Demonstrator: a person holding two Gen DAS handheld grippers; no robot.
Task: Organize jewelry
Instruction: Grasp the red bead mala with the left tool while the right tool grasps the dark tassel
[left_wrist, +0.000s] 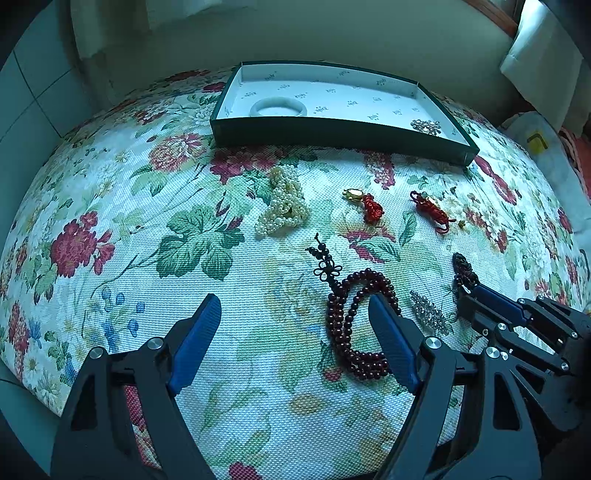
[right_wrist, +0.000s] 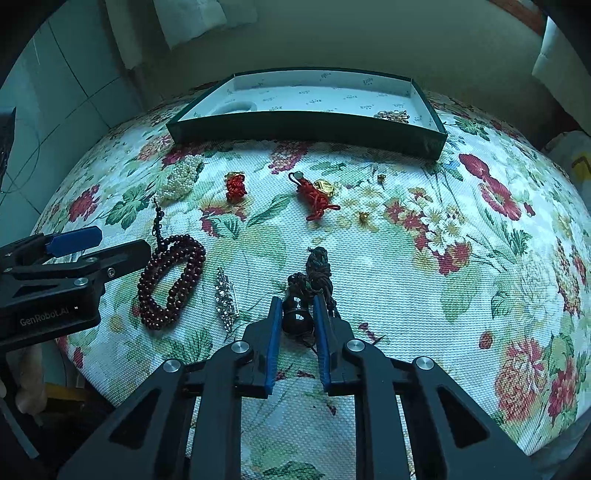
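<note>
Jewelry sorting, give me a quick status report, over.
Right gripper shut on dark gourd pendant. Left gripper open above dark red bead string. Box holds bangle, brooch. Nothing blocking.

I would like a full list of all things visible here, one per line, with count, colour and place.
Shallow cardboard box: one, dark green outside, white inside, far edge of the table.
Stone bangle: one, pale, box's left part.
Small beaded cluster: one, silvery, box's right corner.
Pearl strand pile: one, cream, before the box.
Knotted cord charms: two, red with gold.
Round-bead string: one, dark red, near left tool.
Rhinestone clip: one, silver, beside it.
Dark gourd pendant: one, with cord, between the right tool's pads.
Floral tablecloth: one.
Left tool: open.
Right tool: shut on pendant.
</note>
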